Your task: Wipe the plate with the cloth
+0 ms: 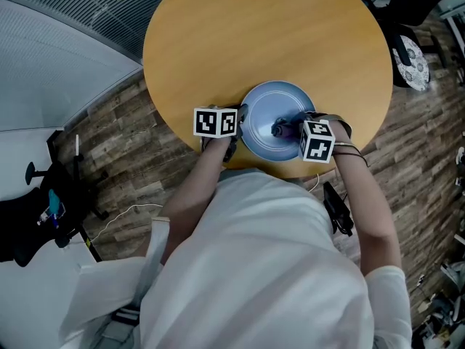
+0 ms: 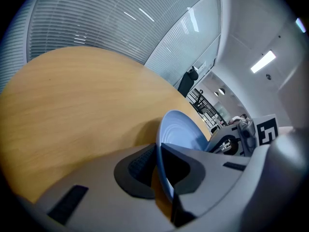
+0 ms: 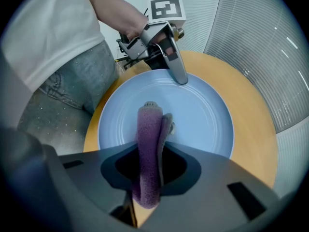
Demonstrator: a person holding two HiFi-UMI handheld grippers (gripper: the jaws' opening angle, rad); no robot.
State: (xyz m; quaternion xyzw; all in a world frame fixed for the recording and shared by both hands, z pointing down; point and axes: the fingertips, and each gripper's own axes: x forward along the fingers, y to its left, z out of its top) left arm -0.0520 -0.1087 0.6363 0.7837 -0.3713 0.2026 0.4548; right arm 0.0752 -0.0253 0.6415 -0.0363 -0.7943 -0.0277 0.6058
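Head view: round pale-blue plate (image 1: 266, 106)

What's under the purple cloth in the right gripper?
The blue plate, on the wooden table. The cloth hides the patch of plate beneath it, so whether that patch is clean cannot be seen.

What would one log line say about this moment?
left gripper: shut on plate rim | right gripper: shut on cloth, above plate's middle | plate: on round table
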